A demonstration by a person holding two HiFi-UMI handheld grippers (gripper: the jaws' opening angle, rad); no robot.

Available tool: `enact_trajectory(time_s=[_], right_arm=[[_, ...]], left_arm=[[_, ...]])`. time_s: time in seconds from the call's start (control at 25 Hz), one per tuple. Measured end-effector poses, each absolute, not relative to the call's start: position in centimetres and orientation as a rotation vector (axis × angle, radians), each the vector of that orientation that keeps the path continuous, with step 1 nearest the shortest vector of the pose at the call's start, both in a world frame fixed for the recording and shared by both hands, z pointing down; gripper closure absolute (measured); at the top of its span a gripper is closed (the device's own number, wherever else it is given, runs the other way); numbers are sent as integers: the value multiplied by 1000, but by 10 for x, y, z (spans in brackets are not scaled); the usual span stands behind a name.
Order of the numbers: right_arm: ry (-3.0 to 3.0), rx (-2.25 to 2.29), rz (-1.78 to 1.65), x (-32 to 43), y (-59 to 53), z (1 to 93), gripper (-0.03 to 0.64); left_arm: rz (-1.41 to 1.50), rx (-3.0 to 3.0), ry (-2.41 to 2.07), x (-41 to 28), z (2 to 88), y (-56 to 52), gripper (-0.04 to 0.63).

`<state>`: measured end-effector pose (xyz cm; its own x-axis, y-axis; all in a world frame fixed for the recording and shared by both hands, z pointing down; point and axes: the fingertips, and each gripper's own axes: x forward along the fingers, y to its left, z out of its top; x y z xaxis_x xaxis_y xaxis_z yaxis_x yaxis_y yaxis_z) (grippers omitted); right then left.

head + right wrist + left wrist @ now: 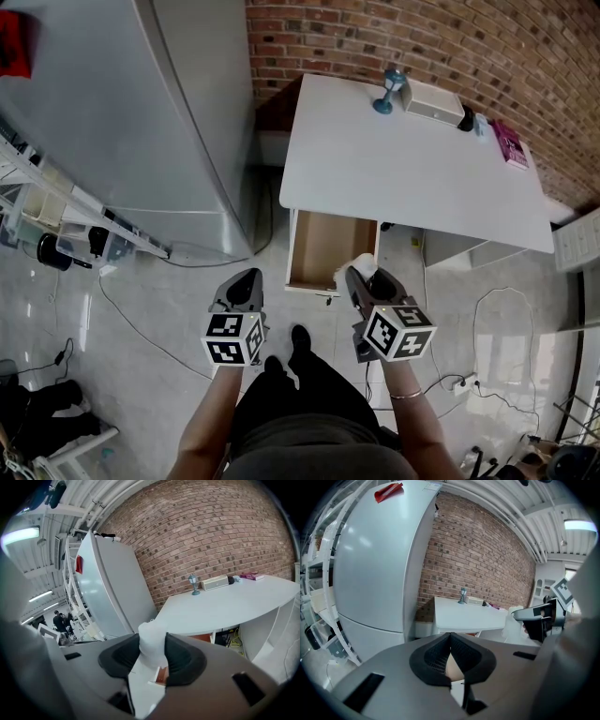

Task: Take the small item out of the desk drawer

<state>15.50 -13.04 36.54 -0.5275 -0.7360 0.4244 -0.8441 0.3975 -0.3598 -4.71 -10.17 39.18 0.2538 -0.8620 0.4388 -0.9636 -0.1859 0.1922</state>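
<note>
Holding the white item [152,639] clamped in our right gripper [153,654] near the open drawer [322,246], we have the jaws pressed together on our left gripper [450,654].

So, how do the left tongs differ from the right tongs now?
The left tongs are shut and empty; the right tongs are shut on a white item. In the head view, the right tongs are at the open drawer edge, the left tongs beside it over the floor. Both point toward the white desk.

two tools [247,279] [366,277], one drawer [319,246], one item [362,263]
</note>
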Motion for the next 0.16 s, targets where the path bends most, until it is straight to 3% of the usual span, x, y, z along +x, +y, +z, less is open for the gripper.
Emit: enact_trajectory(time_s=[0.16], right_arm=[[-2457,1409,815,152,-133,368,456]], left_arm=[[335,2111,-1662,-50,393,-103,574]])
